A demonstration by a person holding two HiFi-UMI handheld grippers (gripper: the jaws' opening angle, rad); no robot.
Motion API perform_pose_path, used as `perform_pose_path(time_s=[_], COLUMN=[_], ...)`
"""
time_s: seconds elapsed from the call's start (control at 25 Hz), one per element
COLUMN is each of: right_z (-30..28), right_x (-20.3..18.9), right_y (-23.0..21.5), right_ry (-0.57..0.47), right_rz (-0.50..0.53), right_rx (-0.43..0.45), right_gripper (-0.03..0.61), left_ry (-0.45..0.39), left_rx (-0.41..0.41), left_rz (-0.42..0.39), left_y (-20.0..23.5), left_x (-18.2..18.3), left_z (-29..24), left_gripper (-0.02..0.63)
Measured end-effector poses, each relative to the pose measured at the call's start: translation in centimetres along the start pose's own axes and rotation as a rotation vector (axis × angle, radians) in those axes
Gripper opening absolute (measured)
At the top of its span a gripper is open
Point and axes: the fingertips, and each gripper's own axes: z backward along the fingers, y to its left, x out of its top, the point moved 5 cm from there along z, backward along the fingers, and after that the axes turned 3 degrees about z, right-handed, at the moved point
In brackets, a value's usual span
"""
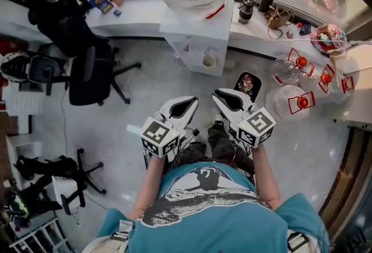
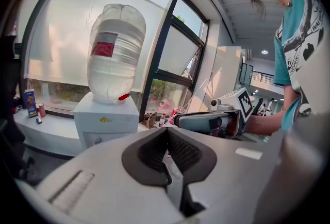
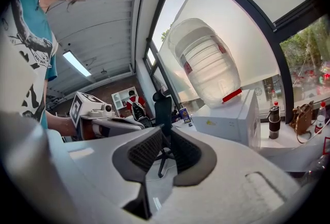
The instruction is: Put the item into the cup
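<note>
Ahead of my two grippers stands a white water dispenser (image 1: 197, 36) with a big upturned bottle (image 2: 116, 53) on top, set against a long window ledge (image 1: 133, 16). I am well short of it, with bare floor (image 1: 151, 71) between. My left gripper (image 1: 192, 100) has its jaws together at the tips with nothing caught in them. My right gripper (image 1: 218, 95) has its jaws partly apart; through the gap I see only the room beyond, so it carries nothing either. The two point almost level, side by side and a little apart, out in front of my chest. Low in the dispenser's front recess, beyond the tips of both grippers, sits a small pale round thing (image 1: 209, 60) that may be the cup, though it is too small for me to be sure. The item I cannot pick out at all: on the ledge past my right gripper there are a dark flask (image 1: 247, 9) and a clutter of small things, and on the floor off to that gripper's right lie some empty water jugs (image 1: 290, 100), but none of them marks itself as the one to go in. By my reckoning the task has not begun. Nothing is picked up, nothing is in the cup, and I have yet to close in, find the item, grip it and carry it over.
</note>
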Motion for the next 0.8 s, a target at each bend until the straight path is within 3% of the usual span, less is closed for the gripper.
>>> perform_pose_path(time_s=[0.8], right_z=[0.7], right_x=[-3.8], right_y=[13.2], right_ry=[0.031], right_rz=[0.063], right_rx=[-0.097], right_gripper=[0.030], left_ry=[-0.037], left_rx=[-0.080], left_rz=[-0.044], left_y=[-3.0], left_x=[-4.5], left_z=[10.4], left_gripper=[0.014])
